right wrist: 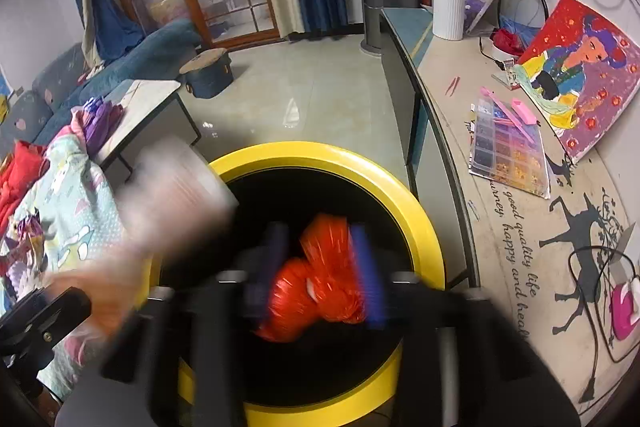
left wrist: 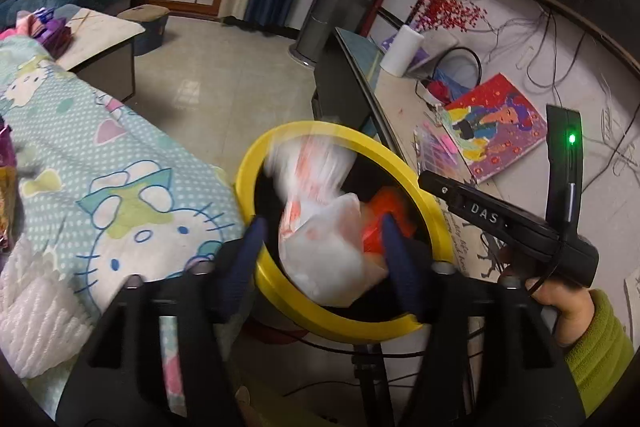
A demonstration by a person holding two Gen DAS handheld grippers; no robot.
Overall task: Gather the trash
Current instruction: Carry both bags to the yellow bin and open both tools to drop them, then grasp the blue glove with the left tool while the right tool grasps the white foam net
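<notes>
At the far left of my left-wrist view, a quilt (left wrist: 120, 163) printed with cartoon cats lies heaped just beside a bin with a yellow rim (left wrist: 408, 171). My left gripper (left wrist: 324, 243) hangs over the bin mouth with its jaws standing wide, and a white plastic bag (left wrist: 320, 227) marked with orange sits blurred between them; the pads do not seem to press on it, so I judge it loose and dropping in. It looks light, thin and crumpled, slippery to the touch, best pinched at a bunched fold rather than on its smooth side. Further right, in my right-wrist view, my right gripper (right wrist: 320, 271) is over the same bin, jaws partly open, with a crumpled red wrapper (right wrist: 316, 275) between its blue fingers (right wrist: 366, 275); blur keeps me from telling whether they touch it. It too seems soft and weightless. At the right, a painted canvas (right wrist: 580, 75) leans on a long counter (right wrist: 452, 95).
</notes>
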